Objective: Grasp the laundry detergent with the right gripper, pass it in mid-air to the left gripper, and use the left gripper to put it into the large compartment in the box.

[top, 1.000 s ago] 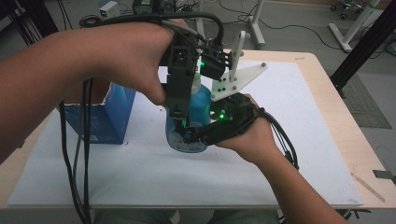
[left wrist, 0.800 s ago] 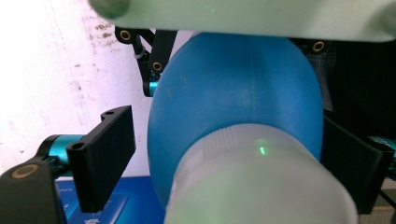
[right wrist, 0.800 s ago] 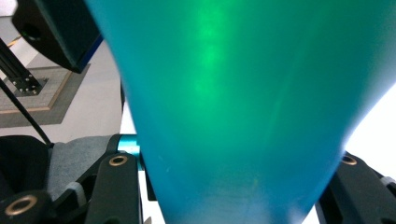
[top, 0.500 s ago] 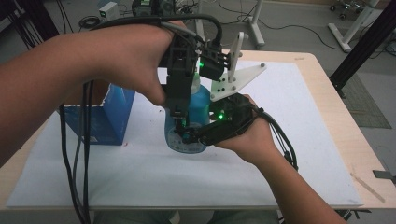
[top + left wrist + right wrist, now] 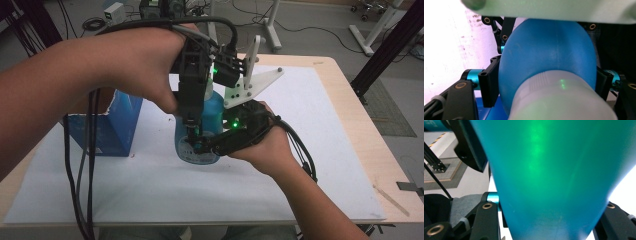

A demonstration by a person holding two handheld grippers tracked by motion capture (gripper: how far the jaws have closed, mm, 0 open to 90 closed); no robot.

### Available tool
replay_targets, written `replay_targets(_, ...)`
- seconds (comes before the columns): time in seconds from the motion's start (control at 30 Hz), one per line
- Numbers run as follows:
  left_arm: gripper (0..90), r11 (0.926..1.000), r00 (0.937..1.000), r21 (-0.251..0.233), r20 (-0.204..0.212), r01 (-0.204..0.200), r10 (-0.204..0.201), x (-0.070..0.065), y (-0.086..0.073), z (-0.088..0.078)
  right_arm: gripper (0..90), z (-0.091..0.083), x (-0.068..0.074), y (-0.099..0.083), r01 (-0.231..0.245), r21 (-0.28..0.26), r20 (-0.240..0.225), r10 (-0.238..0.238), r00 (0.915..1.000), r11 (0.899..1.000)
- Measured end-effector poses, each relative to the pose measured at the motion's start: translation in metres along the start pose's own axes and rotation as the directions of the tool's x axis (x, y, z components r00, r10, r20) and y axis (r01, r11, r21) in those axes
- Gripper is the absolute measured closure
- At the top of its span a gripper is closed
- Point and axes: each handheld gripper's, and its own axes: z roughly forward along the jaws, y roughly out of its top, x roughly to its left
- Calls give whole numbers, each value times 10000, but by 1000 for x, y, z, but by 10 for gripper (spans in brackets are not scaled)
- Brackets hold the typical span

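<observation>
The right gripper (image 5: 200,146) has its fingers clenched on the lower body of the blue bottle (image 5: 207,120); in the right gripper view the black fingers (image 5: 487,220) sit tight against both sides of the bottle (image 5: 549,177). The left gripper (image 5: 192,127) comes down from above, and in the left gripper view its fingers (image 5: 489,83) press either flank of the bottle (image 5: 549,60) just below the pale cap (image 5: 559,100), so it too looks clamped on.

Over the last second almost nothing has shifted: bottle, hands and both grippers sit in the same spot at the centre of the frame. That suggests a held two-handed grip, perhaps readying to work the cap, rather than a carry.

The bottle stands upright on the white sheet (image 5: 300,190) covering the tabletop (image 5: 350,130), long axis vertical, cap end up. A blue box (image 5: 112,130) stands just beside it at the left.
</observation>
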Motion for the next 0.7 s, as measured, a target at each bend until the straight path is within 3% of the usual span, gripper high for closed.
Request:
replay_targets(0.27,330,10000,9999,40,104,-77,76,-1,2,0,459,1,1,0,-10,-40,-58,10,10000,10000)
replay_targets(0.7,387,9997,9994,240,-318,-100,108,-6,7,-4,458,-2,1,0,58,-242,-77,-60,10000,9997)
